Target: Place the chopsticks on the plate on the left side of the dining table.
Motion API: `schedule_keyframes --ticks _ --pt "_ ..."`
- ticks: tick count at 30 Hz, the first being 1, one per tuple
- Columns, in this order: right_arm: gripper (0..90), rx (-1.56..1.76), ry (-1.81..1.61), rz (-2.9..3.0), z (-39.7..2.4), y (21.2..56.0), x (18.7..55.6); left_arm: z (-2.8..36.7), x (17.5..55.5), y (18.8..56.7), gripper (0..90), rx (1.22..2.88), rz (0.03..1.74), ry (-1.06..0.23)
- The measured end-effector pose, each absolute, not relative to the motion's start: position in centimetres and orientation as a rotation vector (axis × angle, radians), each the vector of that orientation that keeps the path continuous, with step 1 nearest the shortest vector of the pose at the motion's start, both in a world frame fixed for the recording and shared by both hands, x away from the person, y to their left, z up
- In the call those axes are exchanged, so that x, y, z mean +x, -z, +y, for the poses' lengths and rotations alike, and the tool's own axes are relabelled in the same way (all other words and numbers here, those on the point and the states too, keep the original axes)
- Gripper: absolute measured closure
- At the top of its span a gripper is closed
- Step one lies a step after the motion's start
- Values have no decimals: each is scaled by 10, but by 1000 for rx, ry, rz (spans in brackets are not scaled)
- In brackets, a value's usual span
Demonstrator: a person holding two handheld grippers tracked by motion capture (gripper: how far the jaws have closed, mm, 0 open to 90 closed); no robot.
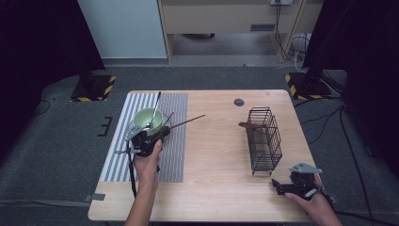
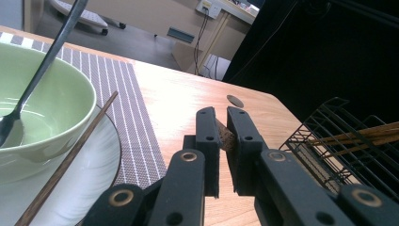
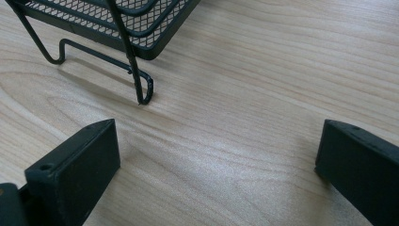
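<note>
Worktop (image 1: 216, 155) of pale wood, seen from above. Striped placemat (image 1: 174, 160) along left edge, reaching from far edge nearly to near edge. Black wire rack (image 1: 264, 140) toward right edge, about midway between far and near edges; brown sticks lodged inside, one end poking out on its left side. White plate (image 2: 89, 183) on far half of placemat, under green bowl (image 1: 147, 118). Metal spoon (image 1: 155, 108) leaned in bowl, handle pointing toward far edge. Small dark round disc (image 1: 239, 101) set in wood near far edge, middle.

Left gripper (image 1: 160, 133) held just beside bowl, on its near right side, over placemat. Jaws pressed nearly together, pinching brown chopstick (image 1: 188, 121) at its thick end; free tip slanted out over bare wood toward far right. From left gripper view, blunt brown end (image 2: 226, 137) wedged between pads. Second chopstick (image 2: 66, 165) lay across plate rim beside bowl.

Right gripper (image 1: 278, 187) rested low near right near corner, just short of rack's near foot. Jaws spread wide, nothing between, bare wood below. Rack's bent wire foot (image 3: 143, 89) stood ahead of left jaw, apart from it.
</note>
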State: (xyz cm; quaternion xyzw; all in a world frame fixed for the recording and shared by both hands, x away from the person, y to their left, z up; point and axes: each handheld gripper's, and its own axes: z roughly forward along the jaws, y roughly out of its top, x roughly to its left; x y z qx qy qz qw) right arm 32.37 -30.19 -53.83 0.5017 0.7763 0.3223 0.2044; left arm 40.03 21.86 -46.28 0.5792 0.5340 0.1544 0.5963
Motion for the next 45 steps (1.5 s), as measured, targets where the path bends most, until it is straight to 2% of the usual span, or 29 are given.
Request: schedule_keyframes --ticks 28,45 --pt "4 1400 -898 2164 -302 538 324 249 381 467 836 1345 1289 -411" --pt "4 1399 -898 2164 -302 538 324 282 368 469 836 1325 1336 -462"
